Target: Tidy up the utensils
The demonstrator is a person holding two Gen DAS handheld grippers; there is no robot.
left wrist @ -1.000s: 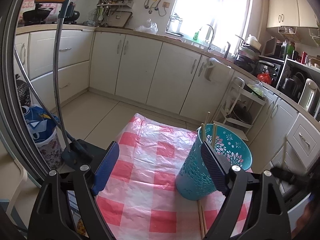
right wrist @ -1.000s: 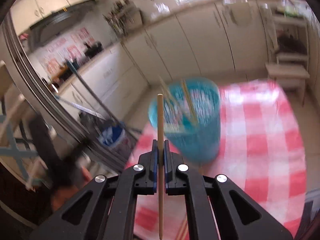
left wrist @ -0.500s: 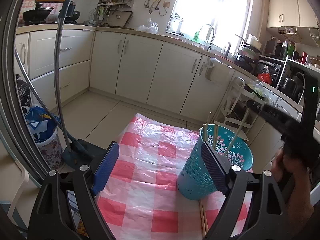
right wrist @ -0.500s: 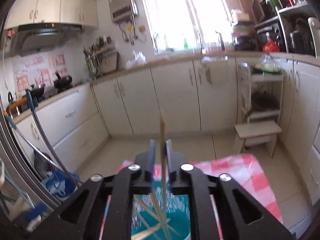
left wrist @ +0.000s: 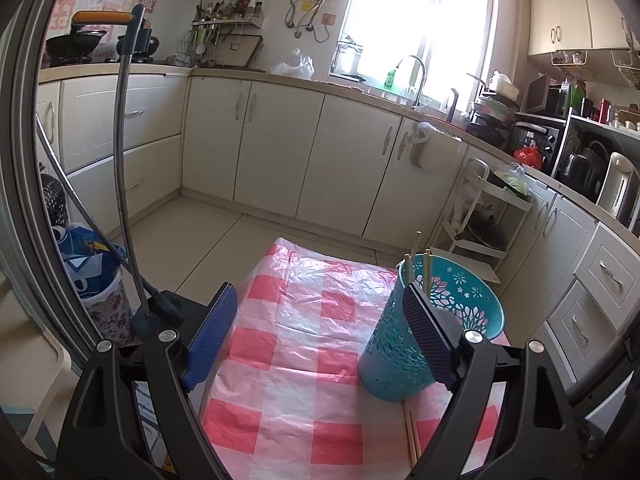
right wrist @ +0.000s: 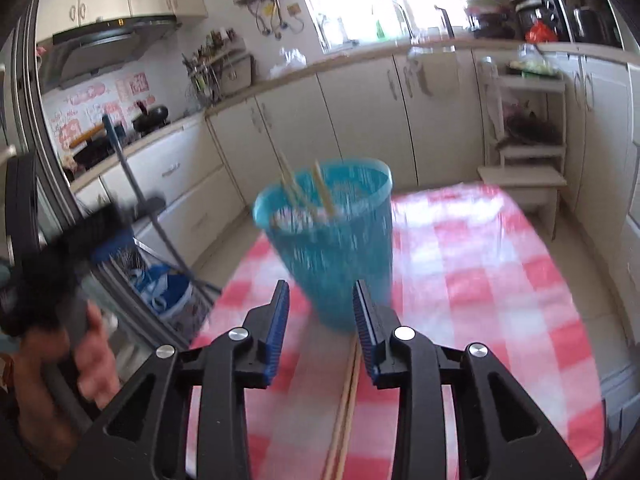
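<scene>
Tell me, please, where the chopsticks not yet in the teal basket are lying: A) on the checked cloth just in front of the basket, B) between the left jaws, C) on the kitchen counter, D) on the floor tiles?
A: a pair of chopsticks lies on the checked cloth in front of the teal basket.

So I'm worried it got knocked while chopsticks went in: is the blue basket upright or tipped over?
Upright. The basket stands on its base on the checked cloth, mouth upward, with chopsticks poking out the top.
</scene>
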